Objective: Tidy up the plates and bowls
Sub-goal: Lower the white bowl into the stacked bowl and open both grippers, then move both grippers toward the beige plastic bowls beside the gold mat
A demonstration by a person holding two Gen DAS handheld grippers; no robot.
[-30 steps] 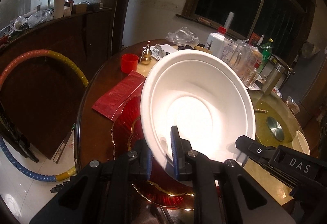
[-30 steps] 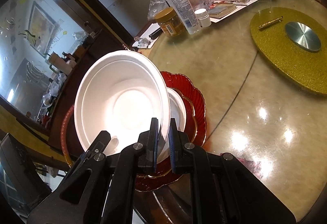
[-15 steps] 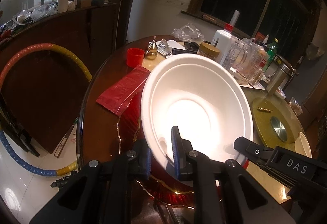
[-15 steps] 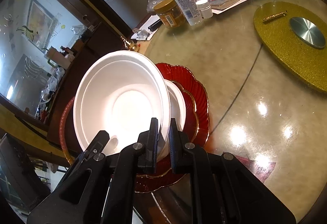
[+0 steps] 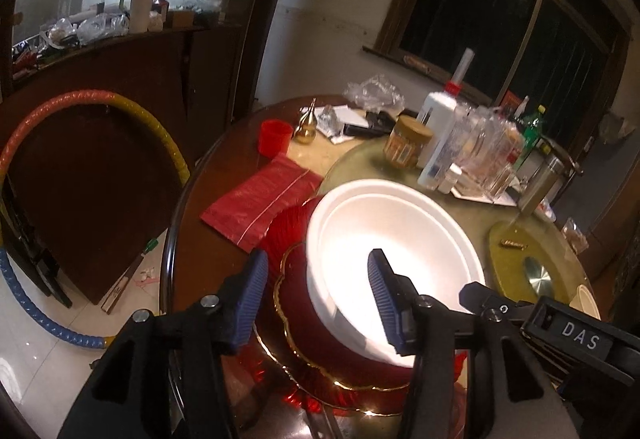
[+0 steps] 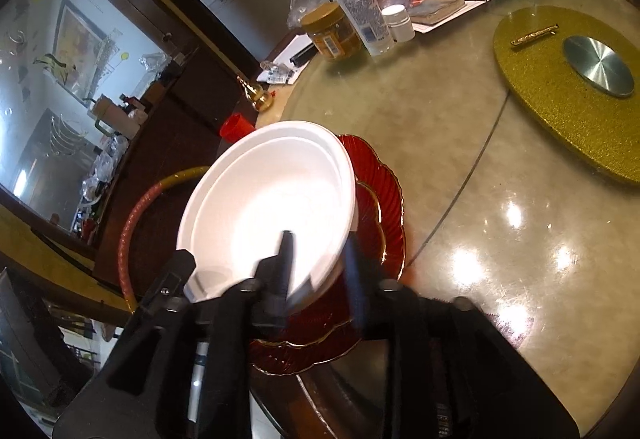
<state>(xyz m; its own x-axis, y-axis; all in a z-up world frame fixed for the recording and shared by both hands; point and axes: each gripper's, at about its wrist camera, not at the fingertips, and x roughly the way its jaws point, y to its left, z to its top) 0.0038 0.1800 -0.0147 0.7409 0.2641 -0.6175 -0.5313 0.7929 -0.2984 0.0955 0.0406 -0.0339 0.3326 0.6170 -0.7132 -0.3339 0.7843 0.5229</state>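
A large white bowl (image 5: 394, 235) sits in the stack on red gold-rimmed plates (image 5: 316, 335) at the table's near edge. My left gripper (image 5: 318, 299) is open, its blue-padded jaws wide apart astride the bowl's near rim. In the right wrist view the white bowl (image 6: 272, 199) rests on the red plates (image 6: 380, 199). My right gripper (image 6: 320, 267) is open, one jaw inside the bowl and the other outside its rim, both blurred. The right gripper's body (image 5: 560, 327) also shows in the left wrist view.
A red cloth (image 5: 264, 203), a red cup (image 5: 274, 137) and a brass gourd (image 5: 306, 131) lie behind the stack. Bottles and jars (image 6: 360, 7) crowd the far side. A gold turntable disc (image 6: 568, 87) lies to the right. A hoop (image 5: 80, 111) leans against a cabinet at left.
The white bowl has come down from a tilted, lifted hold onto the stack. Both grippers have opened and let go of its rim.
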